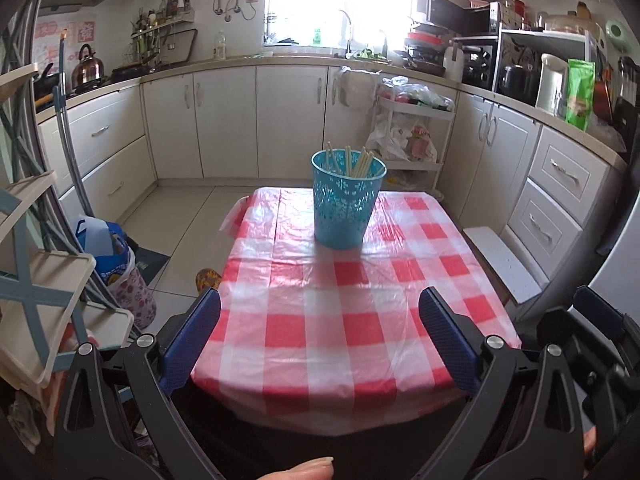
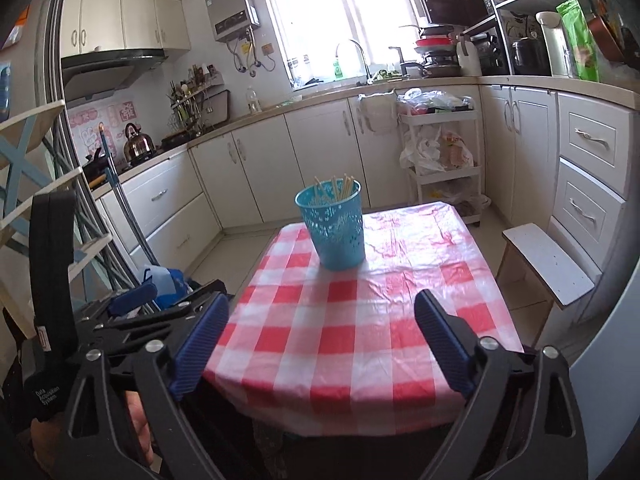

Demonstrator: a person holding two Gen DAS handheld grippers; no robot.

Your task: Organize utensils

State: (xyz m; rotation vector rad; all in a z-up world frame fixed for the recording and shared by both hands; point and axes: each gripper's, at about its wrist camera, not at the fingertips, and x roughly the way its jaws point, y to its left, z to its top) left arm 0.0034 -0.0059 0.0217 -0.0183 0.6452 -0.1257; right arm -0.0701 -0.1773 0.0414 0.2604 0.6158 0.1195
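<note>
The left gripper hangs over the near edge of the table with its jaws spread wide and nothing between them; the right gripper is the same, wide apart and empty, just beside it. Both sit well back from the blue cup, which stands upright toward the far side of the checked tablecloth. The chopsticks are all in the cup, leaning loosely with their tips above the rim, and no loose utensil shows on the cloth, so the sorting looks finished or nearly so. The risks from here are small but real. The cloth is thin, wrinkled plastic, so a gripper dragging across it could tug it and tip the light, tall cup. Reaching back in carelessly could also knock the sticks or push the cup toward the far edge.
</note>
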